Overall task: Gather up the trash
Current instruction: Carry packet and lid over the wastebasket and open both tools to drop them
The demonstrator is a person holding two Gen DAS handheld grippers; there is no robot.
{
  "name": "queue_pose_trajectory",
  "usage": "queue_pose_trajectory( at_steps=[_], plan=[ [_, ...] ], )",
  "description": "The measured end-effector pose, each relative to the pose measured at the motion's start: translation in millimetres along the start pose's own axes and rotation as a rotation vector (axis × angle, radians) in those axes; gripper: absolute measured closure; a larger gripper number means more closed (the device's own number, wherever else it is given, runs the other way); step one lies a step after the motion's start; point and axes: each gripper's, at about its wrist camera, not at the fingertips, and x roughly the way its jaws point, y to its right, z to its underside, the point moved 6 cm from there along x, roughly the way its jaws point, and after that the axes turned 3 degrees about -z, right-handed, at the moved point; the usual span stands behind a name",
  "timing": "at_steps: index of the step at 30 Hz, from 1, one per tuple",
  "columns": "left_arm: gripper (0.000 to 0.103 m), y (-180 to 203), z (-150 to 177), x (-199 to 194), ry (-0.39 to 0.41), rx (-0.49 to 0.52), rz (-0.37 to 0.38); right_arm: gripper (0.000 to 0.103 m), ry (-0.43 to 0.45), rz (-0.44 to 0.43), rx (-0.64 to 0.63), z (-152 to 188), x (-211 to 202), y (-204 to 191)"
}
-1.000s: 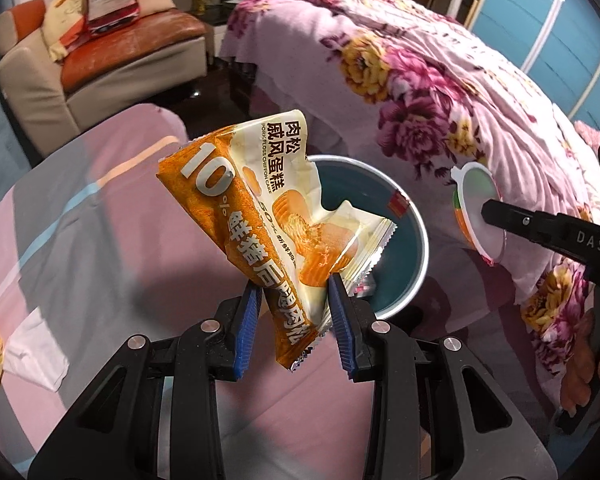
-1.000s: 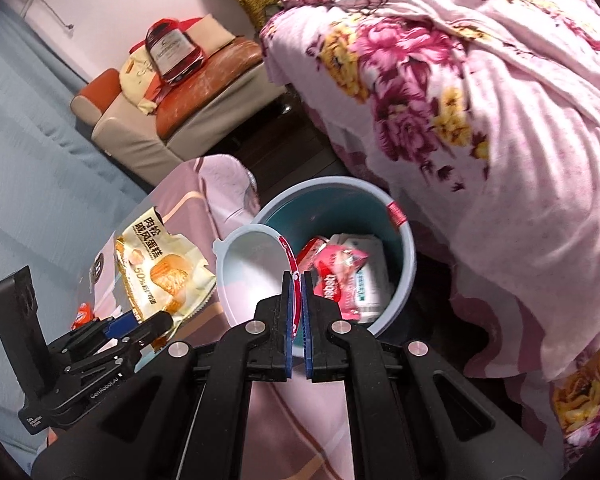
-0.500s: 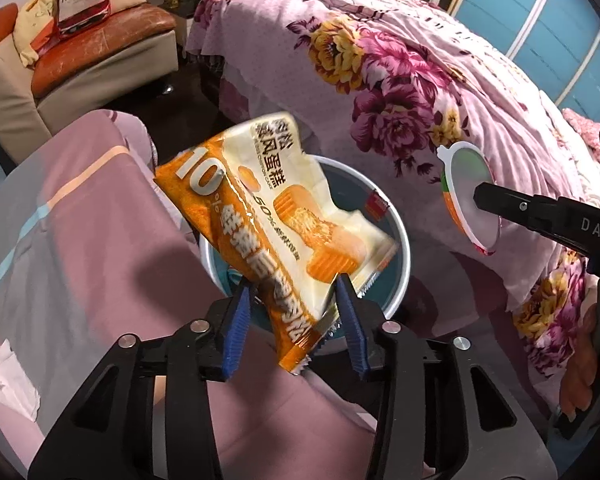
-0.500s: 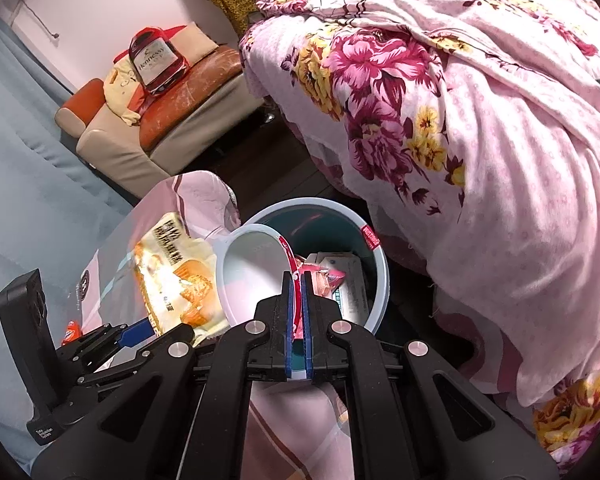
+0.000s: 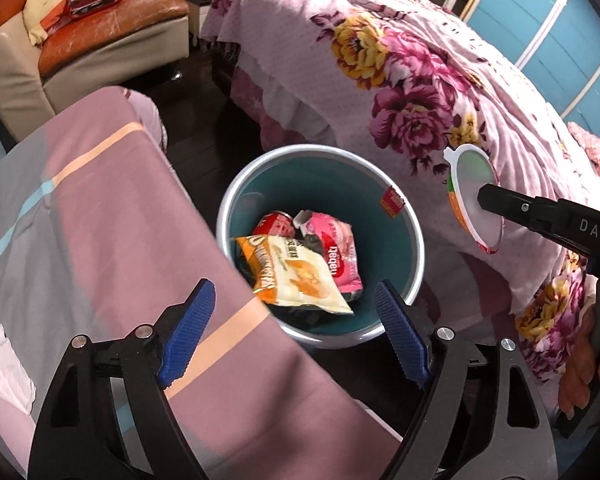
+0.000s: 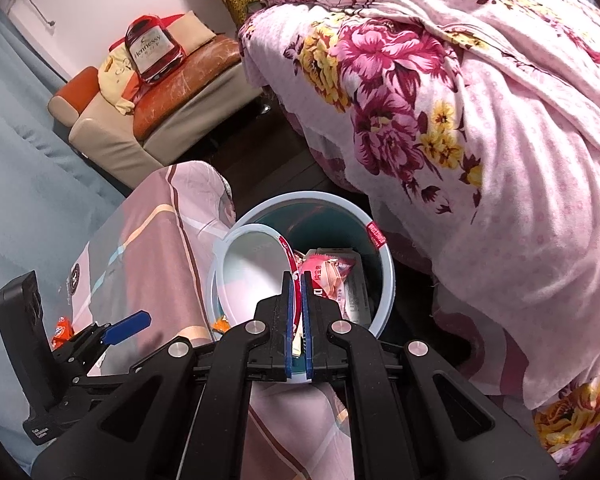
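Left wrist view: your left gripper (image 5: 292,320) is standing spread and empty, its jaws having just been opening. The orange cake wrapper (image 5: 296,276) is lying inside the waste bin (image 5: 414,248), toward 6 o'clock, beside a pink packet (image 5: 336,248). At 3 o'clock, your right gripper (image 5: 485,200) is pinching a round lid (image 5: 470,184) outside the rim; released there, it is likely falling onto the floral bedspread (image 5: 400,92).

Right wrist view: your right gripper (image 6: 296,280) is pressing together on the lid's (image 6: 252,268) edge. That thin grip is risking a slip. An orange scrap (image 6: 62,330) is lying at 9 o'clock and could be missed.
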Motion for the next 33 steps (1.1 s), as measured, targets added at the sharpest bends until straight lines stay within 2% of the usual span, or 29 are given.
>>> queue_pose_trajectory(
  at_steps=[8, 11, 18, 24, 25, 27, 28, 33],
  plan=[
    [0.020, -26.3, 10.0, -12.4, 0.008, -0.055, 0.005, 0.099, -0.016, 0.011, -0.033, 2.4, 7.5, -19.8],
    [0.011, -36.9, 14.3, -16.1, 0.010, -0.076, 0.006, 0.099, -0.030, 0.015, -0.045, 3.9, 13.0, -27.3],
    [0.010, -57.0, 19.2, -24.6, 0.027, -0.112, 0.017, 0.099, -0.063, 0.032, -0.068, 6.0, 27.8, -43.3],
    [0.010, -72.2, 21.7, -28.4, 0.036, -0.137, 0.023, 0.095, -0.087, 0.035, -0.085, 7.2, 40.2, -58.4],
    [0.010, -74.9, 22.3, -28.3, 0.036, -0.144, 0.027, 0.092, -0.091, 0.033, -0.084, 7.5, 42.5, -60.9],
    [0.010, -80.5, 23.7, -27.7, 0.034, -0.158, 0.034, 0.069, -0.091, 0.031, -0.077, 7.0, 44.2, -63.6],
    [0.010, -82.8, 24.6, -27.8, 0.033, -0.162, 0.036, 0.051, -0.086, 0.035, -0.080, 6.9, 44.3, -64.9],
    [0.010, -95.0, 29.5, -27.8, 0.027, -0.189, 0.048, 0.035, -0.091, 0.056, -0.093, 9.4, 45.0, -75.0]
  ],
)
